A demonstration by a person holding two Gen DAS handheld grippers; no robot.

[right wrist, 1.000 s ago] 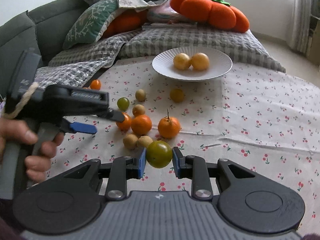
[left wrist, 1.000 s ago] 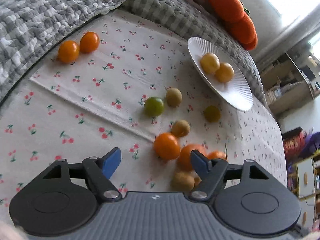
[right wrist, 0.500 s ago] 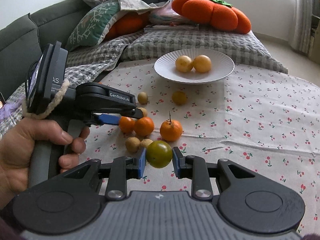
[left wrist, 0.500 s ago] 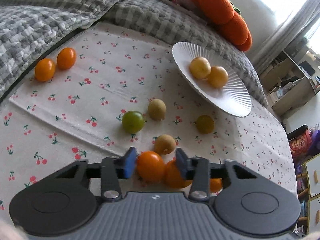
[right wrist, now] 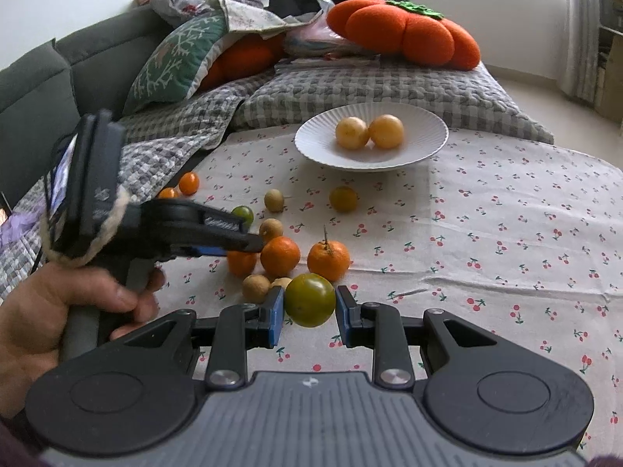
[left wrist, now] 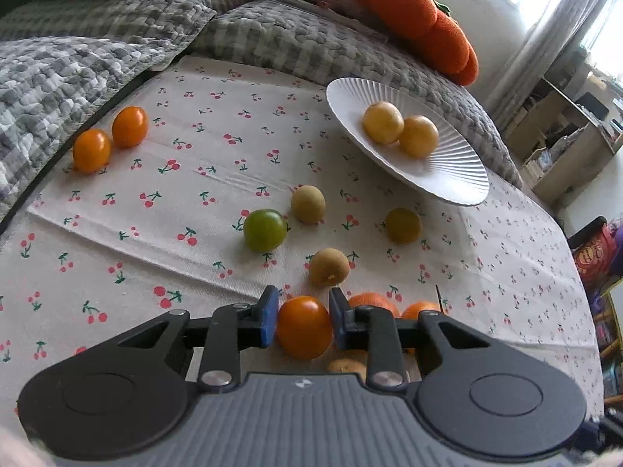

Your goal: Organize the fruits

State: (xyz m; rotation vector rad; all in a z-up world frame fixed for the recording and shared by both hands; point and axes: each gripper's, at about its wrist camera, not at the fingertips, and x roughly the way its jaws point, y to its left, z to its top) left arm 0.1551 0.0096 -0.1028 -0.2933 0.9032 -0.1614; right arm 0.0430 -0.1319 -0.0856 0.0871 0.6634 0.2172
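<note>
Fruits lie scattered over a surface under a cherry-print cloth [left wrist: 163, 210]. At the far left of the left wrist view, two orange cherry tomatoes [left wrist: 91, 150] sit touching each other near the edge of a grey checked quilt [left wrist: 58, 74]. Toward the middle, a green tomato [left wrist: 264, 230] rests just beside a tan longan [left wrist: 308, 204], with another longan [left wrist: 329, 267] nearer the camera and a yellow-green fruit [left wrist: 403, 225] to its right. Directly below these, the left gripper [left wrist: 303, 321] has its jaws clenched on an orange tomato [left wrist: 304, 327], which sits squarely between the two blue pads [left wrist: 269, 321], touched on both sides; the jaws have just been closing onto it. Behind the right-hand pad, two mandarins [left wrist: 373, 301] and a small longan show partly. At upper right, a white ribbed plate [left wrist: 447, 171] carries two yellow round fruits [left wrist: 383, 122] that touch each other.

In the right wrist view, a hand [right wrist: 58, 323] at the left holds the left tool by its handle, its tip at the cluster of mandarins. In the centre, the right gripper [right wrist: 309, 313] has its jaws grasping a green-yellow tomato [right wrist: 310, 299], held clear above the cloth between the pads. An orange pumpkin-shaped cushion [right wrist: 405, 35] lies beyond the plate.
</note>
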